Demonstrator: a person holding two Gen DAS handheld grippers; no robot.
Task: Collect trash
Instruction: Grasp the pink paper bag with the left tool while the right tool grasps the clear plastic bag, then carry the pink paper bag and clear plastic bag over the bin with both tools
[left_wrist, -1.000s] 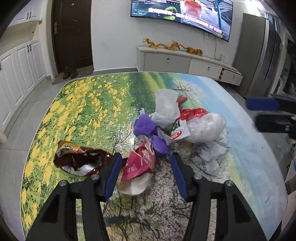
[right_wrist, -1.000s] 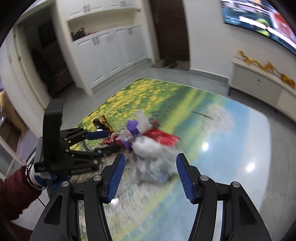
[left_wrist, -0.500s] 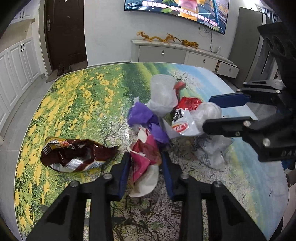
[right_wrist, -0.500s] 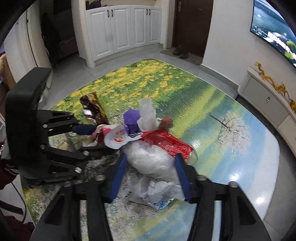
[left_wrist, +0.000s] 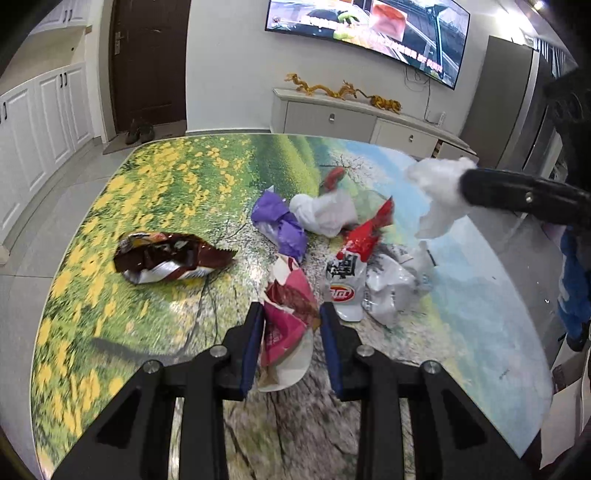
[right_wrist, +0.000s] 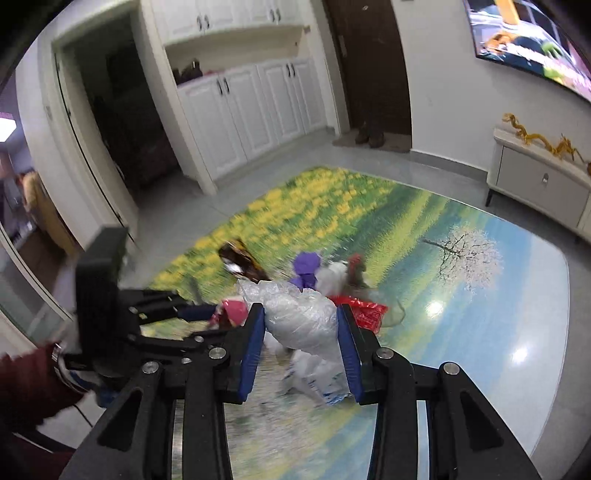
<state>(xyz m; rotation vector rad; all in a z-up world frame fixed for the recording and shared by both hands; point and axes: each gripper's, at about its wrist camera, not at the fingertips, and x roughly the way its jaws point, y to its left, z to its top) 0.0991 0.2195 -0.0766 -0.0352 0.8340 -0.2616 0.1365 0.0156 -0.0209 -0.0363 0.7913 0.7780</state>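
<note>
Two pieces of trash are held now. Low in the frame, the left gripper (left_wrist: 291, 334) squeezes the pink wrapper (left_wrist: 286, 321). The right gripper (right_wrist: 301, 334) squeezes the clear plastic bag (right_wrist: 301, 319), just above the bench (right_wrist: 461, 295). More trash (left_wrist: 325, 218) lies ahead, nearer the left gripper.

On the tabletop (left_wrist: 155, 192) the trash sits in a loose heap toward the middle. A chip bag (left_wrist: 168, 256) lies apart on the left. The left claw (left_wrist: 291, 325) holds a snack wrapper (left_wrist: 288, 314) at the heap's near edge, while the right claw (right_wrist: 301, 328) grips a plastic bag (right_wrist: 301, 317) above its right side. Behind the tabletop stands a cabinet (left_wrist: 354, 122), with a television (left_wrist: 369, 29) above it.
</note>
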